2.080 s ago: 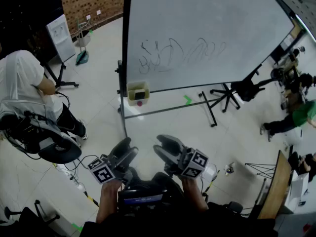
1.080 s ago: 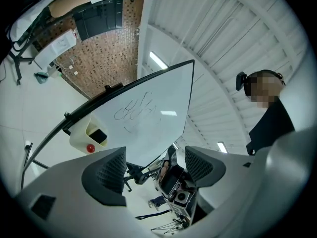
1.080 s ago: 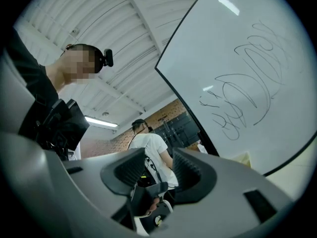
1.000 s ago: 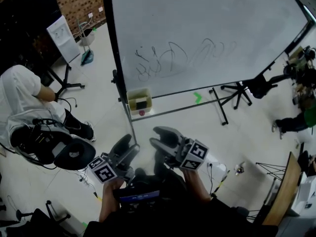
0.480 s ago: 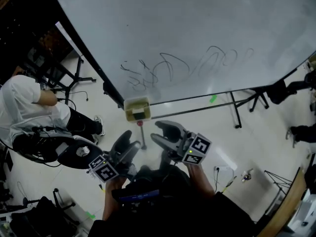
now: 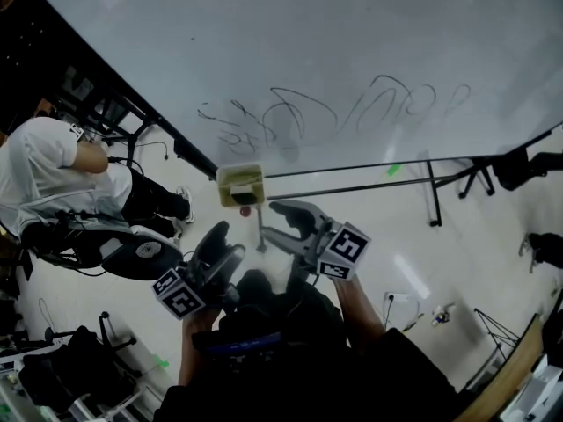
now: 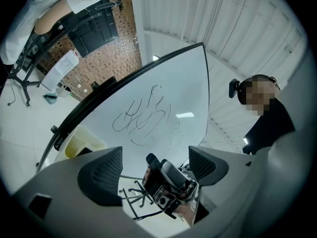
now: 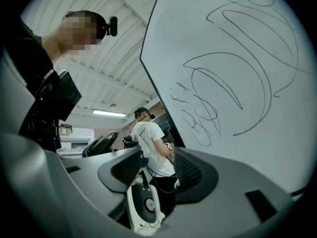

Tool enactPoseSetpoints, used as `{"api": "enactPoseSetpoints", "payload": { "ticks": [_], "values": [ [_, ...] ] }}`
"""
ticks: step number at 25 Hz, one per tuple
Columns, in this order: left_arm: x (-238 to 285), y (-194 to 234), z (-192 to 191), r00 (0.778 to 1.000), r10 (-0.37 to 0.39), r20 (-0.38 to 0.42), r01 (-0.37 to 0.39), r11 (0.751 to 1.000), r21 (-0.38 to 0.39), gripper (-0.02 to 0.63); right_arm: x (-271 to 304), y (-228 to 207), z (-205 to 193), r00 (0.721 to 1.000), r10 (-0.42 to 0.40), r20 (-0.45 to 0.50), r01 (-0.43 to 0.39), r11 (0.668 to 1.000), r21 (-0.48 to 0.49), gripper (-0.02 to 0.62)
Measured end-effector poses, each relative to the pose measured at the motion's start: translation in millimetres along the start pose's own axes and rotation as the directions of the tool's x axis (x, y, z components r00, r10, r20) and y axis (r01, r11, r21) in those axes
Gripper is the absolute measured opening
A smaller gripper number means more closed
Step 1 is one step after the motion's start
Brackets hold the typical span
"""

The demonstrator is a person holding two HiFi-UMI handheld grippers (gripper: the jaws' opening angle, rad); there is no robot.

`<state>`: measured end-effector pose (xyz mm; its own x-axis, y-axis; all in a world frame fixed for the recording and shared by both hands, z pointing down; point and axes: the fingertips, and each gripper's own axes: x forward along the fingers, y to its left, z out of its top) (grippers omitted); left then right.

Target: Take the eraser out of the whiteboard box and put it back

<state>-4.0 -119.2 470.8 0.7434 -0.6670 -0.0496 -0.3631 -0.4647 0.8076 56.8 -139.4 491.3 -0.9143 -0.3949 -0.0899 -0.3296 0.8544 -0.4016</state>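
Note:
A yellowish whiteboard box (image 6: 239,181) hangs at the lower edge of the scribbled whiteboard (image 6: 352,51). Inside it lies a dark block, probably the eraser (image 6: 244,197). A small red thing (image 6: 246,210) sits just below the box. My right gripper (image 6: 280,221) is open a short way below and right of the box; its jaws have just been opening, with nothing between them. My left gripper (image 6: 224,243) is open too, lower left of the box, and empty. In the left gripper view the box (image 7: 79,145) shows beyond the left jaw.
A person in a white shirt (image 6: 44,170) sits at the left beside a dark chair (image 6: 141,255). The board's stand legs (image 6: 440,192) cross the pale floor at the right. Cables and bags lie at the lower left.
The view has closed in on the whiteboard, and the box now sits just ahead of both grippers. The right gripper's jaws stand wider apart than before.

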Motion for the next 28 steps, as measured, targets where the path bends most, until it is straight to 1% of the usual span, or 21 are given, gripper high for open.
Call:
{"api": "enactPoseSetpoints", "payload": {
  "ticks": [2, 6, 9, 11, 15, 19, 24, 28],
  "values": [
    [6, -3, 3, 1.000, -0.002, -0.001, 0.002, 1.000, -0.014, 0.410, 1, -7, -5, 0.999, -0.022, -0.025, 0.021, 1.000, -0.012, 0.236],
    [12, 2, 7, 0.999, -0.037, -0.013, 0.037, 0.999, 0.002, 0.408, 3, -19, -17, 0.992, -0.077, -0.099, 0.071, 0.995, -0.066, 0.236],
    [14, 8, 13, 0.998, -0.060, -0.023, 0.059, 0.998, -0.001, 0.410, 10, -28, -25, 0.982, -0.123, -0.145, 0.105, 0.987, -0.125, 0.236],
    [12, 9, 20, 0.998, -0.064, -0.028, 0.064, 0.998, -0.014, 0.408, 19, -32, -30, 0.974, -0.148, -0.170, 0.124, 0.982, -0.146, 0.236],
    [3, 18, 36, 0.994, -0.105, -0.012, 0.105, 0.995, 0.001, 0.409, 41, -40, -37, 0.957, -0.183, -0.224, 0.143, 0.972, -0.186, 0.236],
    [-6, 26, 44, 0.991, -0.130, -0.011, 0.130, 0.991, -0.010, 0.408, 57, -53, -50, 0.926, -0.232, -0.298, 0.165, 0.959, -0.231, 0.236],
    [-12, 31, 54, 0.986, -0.164, 0.002, 0.164, 0.986, -0.024, 0.408, 72, -71, -66, 0.867, -0.309, -0.392, 0.181, 0.927, -0.329, 0.236],
    [-22, 37, 58, 0.985, -0.171, 0.012, 0.171, 0.985, -0.035, 0.408, 79, -79, -80, 0.822, -0.346, -0.452, 0.163, 0.904, -0.394, 0.236]
  ]
}}
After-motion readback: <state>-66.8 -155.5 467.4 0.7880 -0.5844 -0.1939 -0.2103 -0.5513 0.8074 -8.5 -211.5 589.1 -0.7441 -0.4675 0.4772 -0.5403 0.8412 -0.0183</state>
